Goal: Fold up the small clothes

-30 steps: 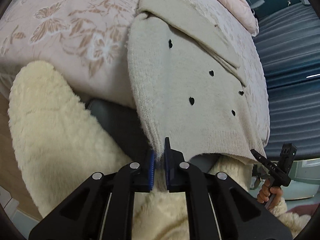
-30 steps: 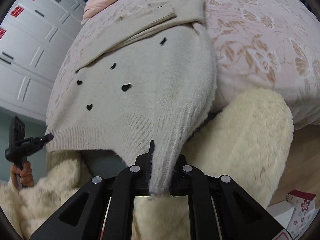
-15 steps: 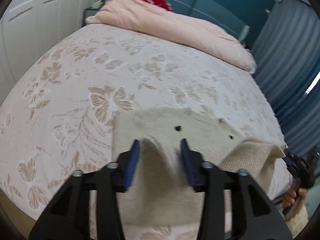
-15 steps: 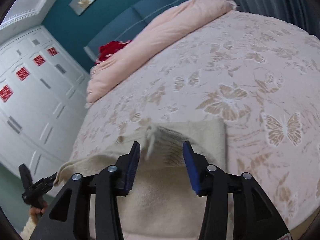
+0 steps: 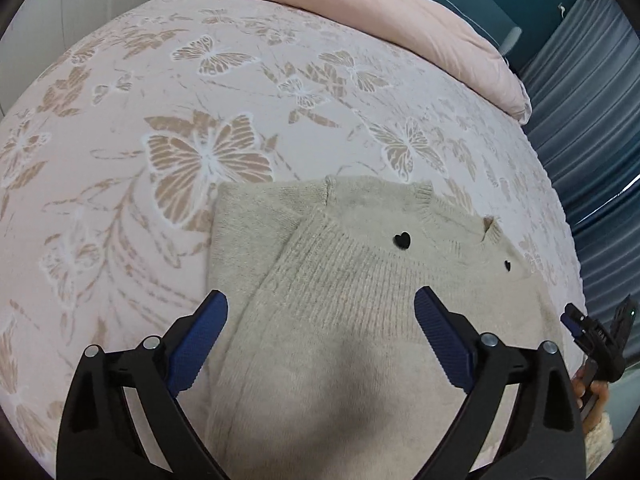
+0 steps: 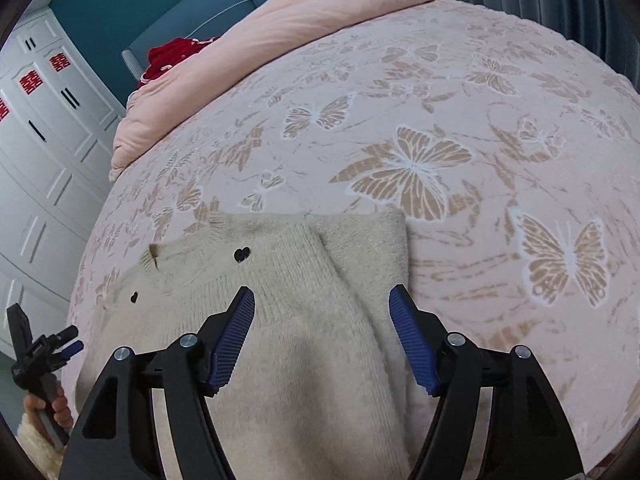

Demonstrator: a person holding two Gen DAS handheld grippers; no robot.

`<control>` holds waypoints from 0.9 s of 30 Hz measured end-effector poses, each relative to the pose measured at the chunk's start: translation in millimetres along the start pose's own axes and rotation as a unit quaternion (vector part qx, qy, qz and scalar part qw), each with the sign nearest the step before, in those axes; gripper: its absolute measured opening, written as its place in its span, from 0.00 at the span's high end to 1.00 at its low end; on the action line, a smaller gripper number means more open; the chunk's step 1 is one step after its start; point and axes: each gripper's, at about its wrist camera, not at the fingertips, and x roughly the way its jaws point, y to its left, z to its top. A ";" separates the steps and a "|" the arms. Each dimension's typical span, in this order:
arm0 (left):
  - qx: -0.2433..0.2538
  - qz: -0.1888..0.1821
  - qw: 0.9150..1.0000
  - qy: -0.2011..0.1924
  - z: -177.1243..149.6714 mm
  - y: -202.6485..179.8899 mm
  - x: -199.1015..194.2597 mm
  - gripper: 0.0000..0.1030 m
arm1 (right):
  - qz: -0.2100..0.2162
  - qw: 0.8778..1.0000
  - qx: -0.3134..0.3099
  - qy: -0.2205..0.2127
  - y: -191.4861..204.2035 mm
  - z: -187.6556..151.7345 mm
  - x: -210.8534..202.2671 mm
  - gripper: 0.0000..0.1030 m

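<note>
A second ago both grippers pinched the hem of the beige sweater (image 5: 360,320), which hung off the near edge of the bed (image 5: 120,160). Now that hem lies folded up over the sweater's body on the bed, near the collar. The left gripper (image 5: 320,332) has let go and its jaws stand wide apart above the knit; the right gripper (image 6: 322,336) is likewise released, jaws spread wider than half a second ago.
</note>
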 end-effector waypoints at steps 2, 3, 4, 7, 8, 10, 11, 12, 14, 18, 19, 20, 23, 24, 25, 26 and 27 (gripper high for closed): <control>0.015 0.001 1.000 0.012 4.0 -7.2 15.4 0.17 | -0.010 1.000 -0.009 0.011 4.7 4.6 15.5 0.33; 0.022 -0.003 1.000 0.019 5.9 -11.9 21.6 0.20 | -0.015 1.000 -0.013 0.021 7.1 5.5 23.2 0.33; 0.031 -0.008 0.999 0.025 7.0 -16.6 26.6 0.24 | -0.019 0.999 -0.015 0.032 9.5 5.3 30.6 0.33; 0.066 -0.022 0.995 0.072 4.0 -32.0 42.4 0.67 | -0.030 0.997 -0.040 0.056 22.3 -3.9 43.0 0.62; 0.080 -0.008 0.994 0.072 0.9 -35.8 42.9 0.83 | -0.039 0.996 -0.056 0.058 28.3 -9.1 42.6 0.90; 0.089 -0.006 0.994 0.058 -2.0 -38.2 33.0 0.96 | -0.030 0.996 -0.070 0.041 36.5 -16.6 30.5 0.92; 0.083 -0.013 0.995 0.044 -0.6 -37.7 22.4 0.97 | -0.009 0.997 -0.071 0.022 40.5 -17.7 17.3 0.92; 0.077 -0.022 0.996 0.027 2.8 -37.8 8.5 0.98 | 0.006 0.997 -0.072 0.000 44.8 -15.9 0.9 0.93; 0.068 -0.027 0.997 -0.021 13.8 -40.1 -25.1 1.00 | 0.036 0.996 -0.065 -0.055 51.8 -2.9 -37.7 0.93; 0.038 -0.037 0.995 -0.090 57.5 -43.6 -71.5 1.00 | 0.063 0.990 -0.054 -0.117 56.0 38.9 -75.0 0.93; 0.026 -0.035 0.995 -0.084 68.7 -42.8 -68.0 1.00 | 0.050 0.991 -0.060 -0.111 55.9 46.8 -65.9 0.93; 0.022 -0.035 0.997 -0.070 76.5 -41.5 -58.5 1.00 | 0.035 0.993 -0.064 -0.094 54.6 52.0 -49.7 0.93; 0.015 -0.051 0.999 -0.002 75.5 -35.9 -20.5 0.99 | 0.010 0.999 -0.034 -0.024 38.7 45.7 1.8 0.93; 0.014 -0.057 0.998 0.025 68.5 -33.9 -6.7 0.94 | 0.011 1.000 -0.023 -0.008 33.6 38.8 11.7 0.92; 0.014 -0.045 0.998 0.045 59.6 -32.3 5.1 0.92 | 0.011 1.000 -0.017 -0.003 30.8 30.9 16.4 0.92; 0.020 -0.030 0.997 0.061 51.2 -31.3 16.1 0.80 | 0.013 1.000 -0.018 -0.002 29.9 23.4 18.5 0.92; 0.032 -0.017 0.997 0.072 43.4 -30.0 25.4 0.61 | 0.013 1.000 -0.021 0.000 30.1 17.1 19.3 0.92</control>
